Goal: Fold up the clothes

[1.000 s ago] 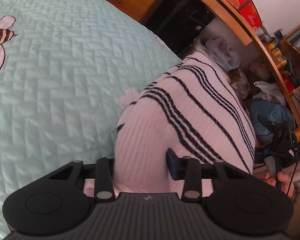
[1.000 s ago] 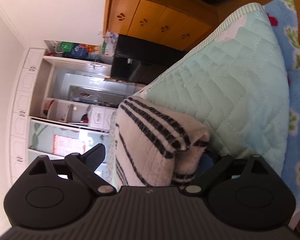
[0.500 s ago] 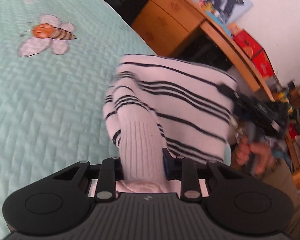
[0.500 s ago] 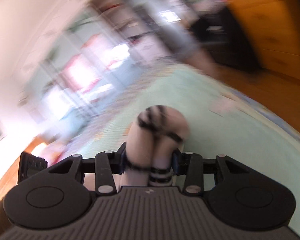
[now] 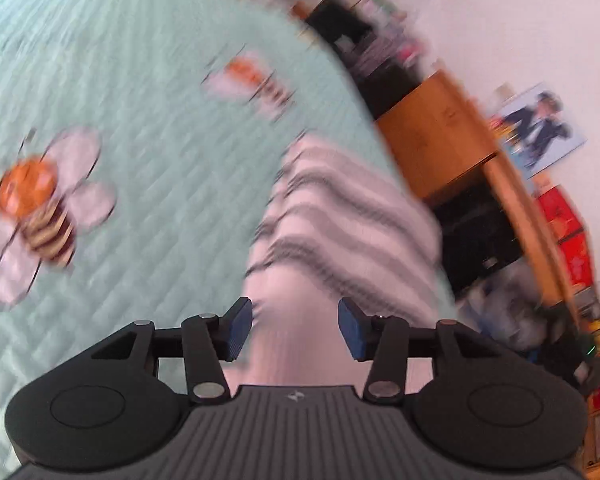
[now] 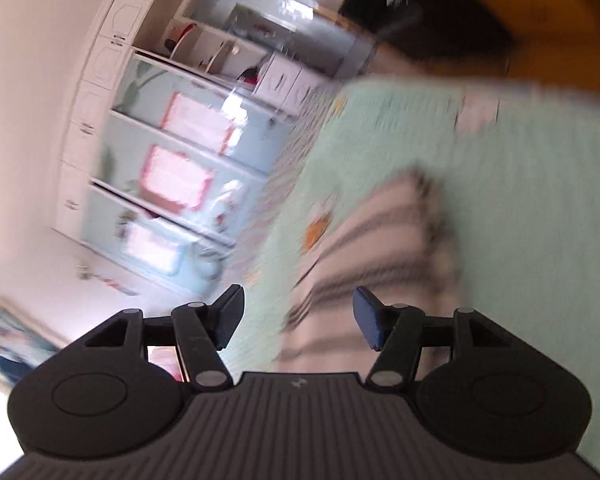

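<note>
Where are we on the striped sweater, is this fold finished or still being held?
Done: the striped sweater lies bunched on the mint quilt, apparently folded over, though blur hides its edges. In hand: nothing; the left gripper and right gripper both have jaws open around empty air. Left: probably checking and tidying the fold.

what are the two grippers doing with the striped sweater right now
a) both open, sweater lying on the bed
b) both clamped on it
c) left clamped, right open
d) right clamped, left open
a: the left gripper and the right gripper both show their fingers spread apart with nothing pinched, while the striped sweater lies on the green quilt.
</note>
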`<action>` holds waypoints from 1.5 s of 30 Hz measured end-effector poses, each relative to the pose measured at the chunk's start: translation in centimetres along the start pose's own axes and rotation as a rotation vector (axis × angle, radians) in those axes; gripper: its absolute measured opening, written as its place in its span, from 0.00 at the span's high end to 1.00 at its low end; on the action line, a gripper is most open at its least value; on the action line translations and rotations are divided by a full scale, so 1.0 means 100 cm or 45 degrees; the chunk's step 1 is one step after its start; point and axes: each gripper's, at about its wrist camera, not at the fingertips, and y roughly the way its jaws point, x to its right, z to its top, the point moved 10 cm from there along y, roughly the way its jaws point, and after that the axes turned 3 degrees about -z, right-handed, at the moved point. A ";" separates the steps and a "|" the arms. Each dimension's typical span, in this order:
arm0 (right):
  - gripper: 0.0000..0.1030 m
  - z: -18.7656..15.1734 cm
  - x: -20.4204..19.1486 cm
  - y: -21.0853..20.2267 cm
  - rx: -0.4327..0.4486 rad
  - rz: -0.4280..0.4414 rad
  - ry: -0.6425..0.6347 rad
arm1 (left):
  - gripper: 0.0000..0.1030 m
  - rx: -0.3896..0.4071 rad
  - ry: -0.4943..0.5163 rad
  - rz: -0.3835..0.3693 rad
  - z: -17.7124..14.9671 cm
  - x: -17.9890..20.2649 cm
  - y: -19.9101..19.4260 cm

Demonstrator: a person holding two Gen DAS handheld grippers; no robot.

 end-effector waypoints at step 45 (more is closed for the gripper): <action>0.16 -0.181 -0.142 -0.064 -0.374 -1.307 -0.597 | 0.24 -0.732 0.512 0.788 -0.105 0.075 -0.080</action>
